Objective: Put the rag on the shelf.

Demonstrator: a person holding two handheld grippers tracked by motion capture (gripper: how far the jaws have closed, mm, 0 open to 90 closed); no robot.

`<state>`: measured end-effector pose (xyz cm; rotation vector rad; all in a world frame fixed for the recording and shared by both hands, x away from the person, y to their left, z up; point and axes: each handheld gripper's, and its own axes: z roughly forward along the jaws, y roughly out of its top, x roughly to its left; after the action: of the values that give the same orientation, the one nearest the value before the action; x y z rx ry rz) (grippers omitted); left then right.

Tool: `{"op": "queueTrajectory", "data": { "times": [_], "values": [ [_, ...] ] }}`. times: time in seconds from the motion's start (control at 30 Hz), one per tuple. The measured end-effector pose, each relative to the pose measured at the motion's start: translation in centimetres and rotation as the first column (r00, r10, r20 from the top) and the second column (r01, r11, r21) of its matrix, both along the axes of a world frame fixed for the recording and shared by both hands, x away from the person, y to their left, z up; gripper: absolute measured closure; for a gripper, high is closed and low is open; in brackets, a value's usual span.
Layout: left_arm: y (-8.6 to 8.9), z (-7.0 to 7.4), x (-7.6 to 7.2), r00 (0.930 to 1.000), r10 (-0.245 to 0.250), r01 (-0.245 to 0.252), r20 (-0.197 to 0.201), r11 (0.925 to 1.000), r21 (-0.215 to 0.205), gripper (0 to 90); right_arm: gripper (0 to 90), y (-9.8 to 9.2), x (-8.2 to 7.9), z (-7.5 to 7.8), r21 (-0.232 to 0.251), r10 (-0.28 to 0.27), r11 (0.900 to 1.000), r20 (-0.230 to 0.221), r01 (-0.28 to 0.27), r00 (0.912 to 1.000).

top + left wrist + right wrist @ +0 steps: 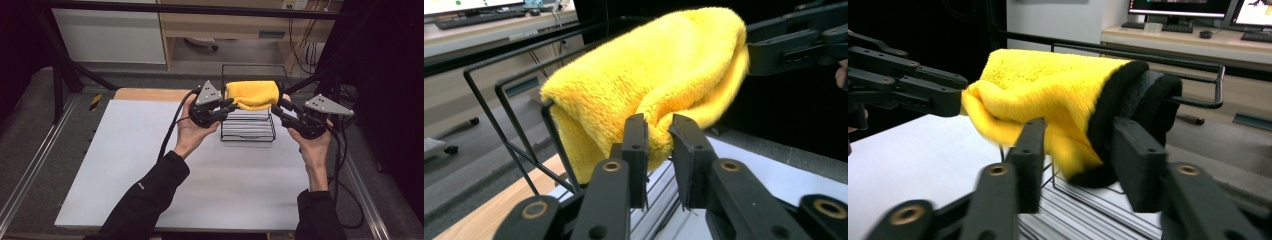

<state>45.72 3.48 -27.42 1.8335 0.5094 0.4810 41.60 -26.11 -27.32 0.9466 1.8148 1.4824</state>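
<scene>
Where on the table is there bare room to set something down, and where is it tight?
The white mat is bare left of the left forearm and between both forearms, in front of the wire rack. It is tight at the rack, where both grippers flank the yellow towel.

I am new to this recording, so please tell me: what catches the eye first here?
The bright yellow cloth, draped over a bar of the black wire rack at the table's far edge. The left gripper and right gripper flank its two ends; the cloth's edge lies between each pair of jaws.

Desk w/ keyboard (pixel 479 18), 2 monitors (pixel 1180 7).
</scene>
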Motion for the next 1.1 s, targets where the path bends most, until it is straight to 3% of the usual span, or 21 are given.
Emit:
{"op": "queueTrajectory", "data": {
  "times": [0.13,0.27,0.4,0.5,0.67,0.83,1.0,1.1],
  "values": [
    [-0.3,-0.5,-0.1,0.9998,-0.009,0.009,-0.016,0.9998,0.019,73.8,49.0,-0.3,-0.5,0.4,0.016,-0.009,1.0,0.002,0.009,1.0],
    [-0.5,-0.9,-0.1,0.9995,-0.002,0.003,-0.03,0.9999,0.015,70.1,54.1,-0.2,0.1,0.4,0.011,-0.035,0.999,-0.029,0.036,0.9989],
    [-0.7,-1.1,0.2,0.9988,0.014,-0.013,-0.048,0.9998,0.016,69.5,71.0,0.0,1.3,-0.2,0.018,-0.049,0.999,-0.074,0.05,0.996],
    [-1.1,-1.4,0.4,0.9977,0.024,-0.023,-0.063,0.9995,0.021,74.2,84.0,0.3,1.5,-0.7,-0.001,-0.057,0.998,-0.091,0.058,0.9942],
    [-1.5,-2.1,0.6,0.9957,0.034,-0.03,-0.087,0.9988,0.039,89.7,85.9,0.3,1.3,-1.6,-0.009,-0.061,0.998,-0.12,0.06,0.9909],
    [-1.9,-2.7,0.9,0.9948,0.046,-0.043,-0.091,0.9983,0.04,89.8,86.1,-0.2,1.4,-2.5,-0.012,-0.087,0.996,-0.133,0.086,0.9873],
    [-2.1,-2.9,1.0,0.9948,0.054,-0.051,-0.086,0.9978,0.043,89.7,86.1,0.3,2.0,-3.2,-0.072,-0.146,0.988,-0.127,0.138,0.9811],
    [-1.8,-2.9,1.0,0.9947,0.054,-0.05,-0.087,0.9975,0.05,88.9,85.4,0.5,2.2,-3.4,-0.063,-0.134,0.99,-0.134,0.127,0.9818]
  ]
}}
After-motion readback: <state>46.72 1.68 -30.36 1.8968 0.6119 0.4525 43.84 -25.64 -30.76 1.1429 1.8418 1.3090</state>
